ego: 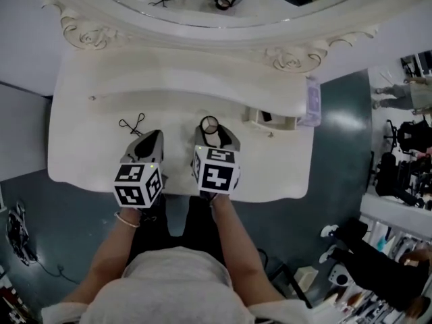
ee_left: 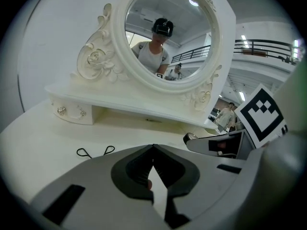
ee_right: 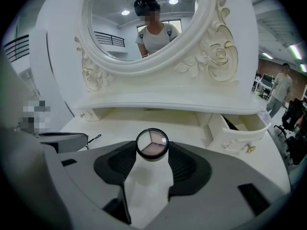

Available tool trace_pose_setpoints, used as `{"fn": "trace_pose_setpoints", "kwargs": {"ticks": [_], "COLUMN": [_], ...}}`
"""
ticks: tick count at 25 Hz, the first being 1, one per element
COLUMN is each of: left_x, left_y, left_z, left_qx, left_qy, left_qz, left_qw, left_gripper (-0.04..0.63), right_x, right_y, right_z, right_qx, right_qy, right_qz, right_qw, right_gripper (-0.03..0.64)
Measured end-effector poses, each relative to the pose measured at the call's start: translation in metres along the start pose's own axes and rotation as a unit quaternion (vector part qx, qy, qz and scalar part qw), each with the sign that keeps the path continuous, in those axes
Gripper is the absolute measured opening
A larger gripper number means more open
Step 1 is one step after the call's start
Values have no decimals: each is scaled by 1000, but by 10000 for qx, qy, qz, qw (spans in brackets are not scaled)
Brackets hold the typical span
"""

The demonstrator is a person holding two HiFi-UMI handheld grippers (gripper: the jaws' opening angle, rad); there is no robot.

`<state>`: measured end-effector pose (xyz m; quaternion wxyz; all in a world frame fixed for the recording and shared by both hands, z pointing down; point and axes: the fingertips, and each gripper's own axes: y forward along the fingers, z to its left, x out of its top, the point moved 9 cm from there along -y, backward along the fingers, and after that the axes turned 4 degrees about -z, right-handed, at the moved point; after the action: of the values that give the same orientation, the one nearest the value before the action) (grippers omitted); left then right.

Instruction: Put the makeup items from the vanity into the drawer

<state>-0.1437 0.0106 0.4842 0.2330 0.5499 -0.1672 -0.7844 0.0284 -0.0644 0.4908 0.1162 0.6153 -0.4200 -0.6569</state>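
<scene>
head view: from your head, steeply down on vanity (ego: 88, 133), farther off | left gripper view: low over vanity top, close, faces mirror (ee_left: 168, 32) | right gripper view: same heading, just beside | shared by all: mirror, vanity top; you get compact (ee_right: 152, 143) in head+right only

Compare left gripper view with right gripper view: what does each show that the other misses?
Left only: left gripper with jaws together and nothing between them; right gripper seen from the side, with its marker cube.
Right only: right gripper's jaws on the compact, its pans facing the camera; the open drawer.
Both: mirror, vanity top, the person reflected in the mirror.
</scene>
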Motion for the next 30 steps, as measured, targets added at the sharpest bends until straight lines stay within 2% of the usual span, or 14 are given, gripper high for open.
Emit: {"fn": "trace_pose_setpoints", "kwargs": {"ticks": [6,13,20,30], "left_x": [14,35,47,39], "left_y": [1,5,16,46], "left_z": [-18,-53,-78,-116], "left_qx": [-292,-727,-947,-1203], "left_qy": [214,633,913,1060], "left_qz": [-25,-182,-215,6], "left_qw": [9993,9952,9911,9871], "left_gripper": [3,3,3,3], "right_x": [10,16,25,13], "right_y": [-29,-57,-76,-83], "right_z": [-9,-28,-51,-93], "right_qx": [-155,-349,-522,-769], "right_qy": [85,301,570,861], "right_qz": [-275,-544,-847,-766], "right_qw": [9995,9975,9934,9904], "right_gripper": [216,216,216,216]}}
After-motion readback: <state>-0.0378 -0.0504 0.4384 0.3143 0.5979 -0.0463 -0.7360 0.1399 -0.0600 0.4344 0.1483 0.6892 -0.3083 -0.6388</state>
